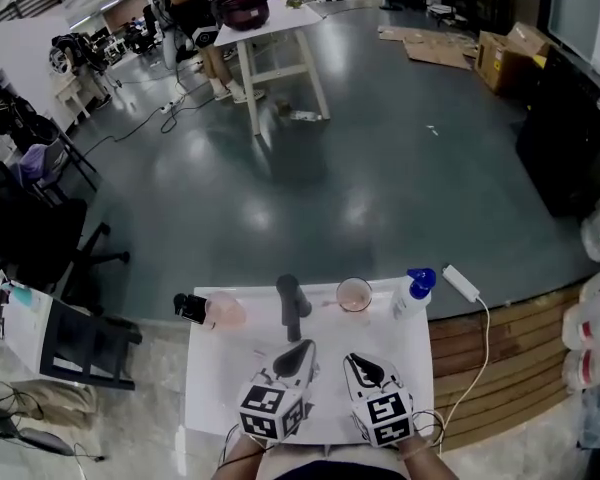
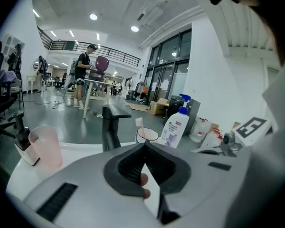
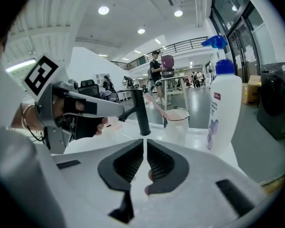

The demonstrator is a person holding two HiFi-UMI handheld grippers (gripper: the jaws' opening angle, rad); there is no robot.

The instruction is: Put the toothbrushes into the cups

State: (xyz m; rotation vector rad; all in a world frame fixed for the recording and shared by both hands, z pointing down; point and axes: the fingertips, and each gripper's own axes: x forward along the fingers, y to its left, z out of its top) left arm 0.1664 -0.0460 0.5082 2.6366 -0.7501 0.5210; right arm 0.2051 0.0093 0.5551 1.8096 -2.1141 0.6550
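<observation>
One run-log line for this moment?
left gripper shut, empty | right gripper shut, empty | pink toothbrush standing in right cup | pink cup left of faucet, upright

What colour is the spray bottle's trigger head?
Blue trigger head on the white plastic spray bottle; clearest in the right gripper view.

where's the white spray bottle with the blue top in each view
Head view: spray bottle at the white counter's far right corner.
Left gripper view: spray bottle right of centre, beyond the jaws.
Right gripper view: spray bottle tall at the right, close by.
Shared landmark: black faucet, left of it in every view.
</observation>
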